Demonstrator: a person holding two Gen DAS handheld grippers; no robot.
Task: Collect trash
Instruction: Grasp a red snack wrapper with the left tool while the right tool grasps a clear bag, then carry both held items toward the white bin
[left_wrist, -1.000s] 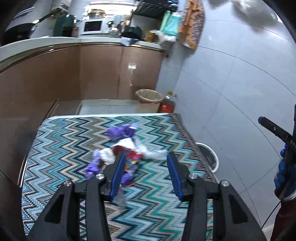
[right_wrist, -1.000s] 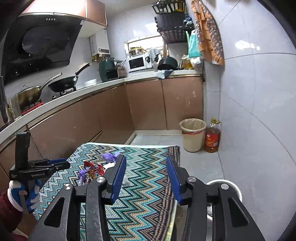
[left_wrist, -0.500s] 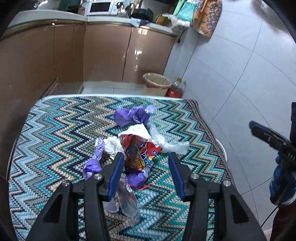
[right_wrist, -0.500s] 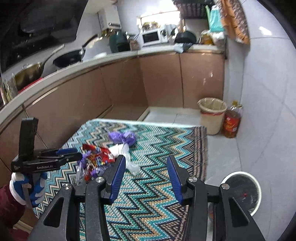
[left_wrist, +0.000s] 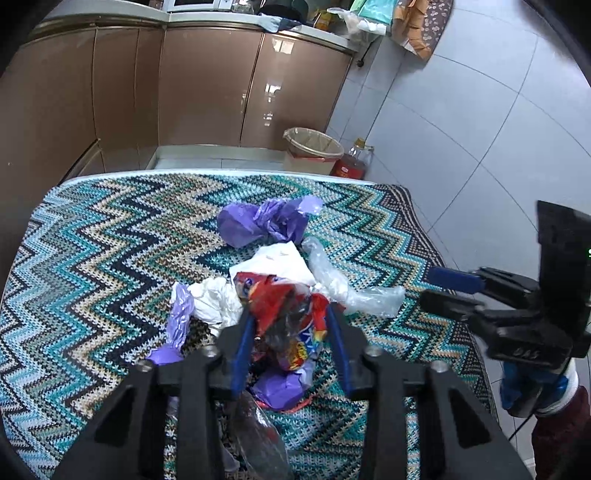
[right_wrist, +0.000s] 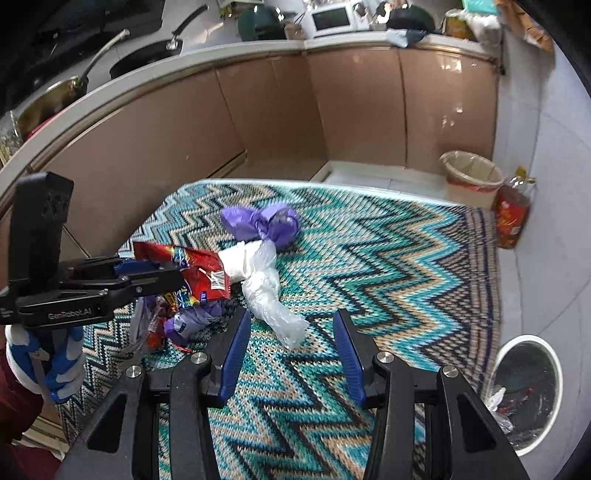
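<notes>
The left gripper (left_wrist: 290, 332) is seen with its blue pads set on either side of a red snack wrapper (left_wrist: 284, 314), the jaws narrowed about it; whether the pads actually press the foil cannot be told from the left wrist view; in the right wrist view the wrapper (right_wrist: 195, 273) is seen at the tips of that gripper (right_wrist: 147, 273), raised above the zigzag table cloth (right_wrist: 388, 258). The right gripper (right_wrist: 291, 354) is held wide, nothing between its pads, above the cloth at the 6 o'clock side of the pile. The rest of the trash is heaped mid-cloth: a crumpled purple bag (left_wrist: 266, 221) at 12 o'clock of the wrapper, a white tissue (left_wrist: 214, 299) at 9 o'clock, a clear plastic bag (left_wrist: 351, 291) at 3 o'clock, a smaller purple scrap (left_wrist: 280, 387) at 6 o'clock. A white-rimmed trash bin (right_wrist: 528, 391) is seen on the floor at 4 o'clock of the table; a lined bucket (right_wrist: 471, 173) and an oil bottle (right_wrist: 511, 218) are set by the cabinets at 1 o'clock.
</notes>
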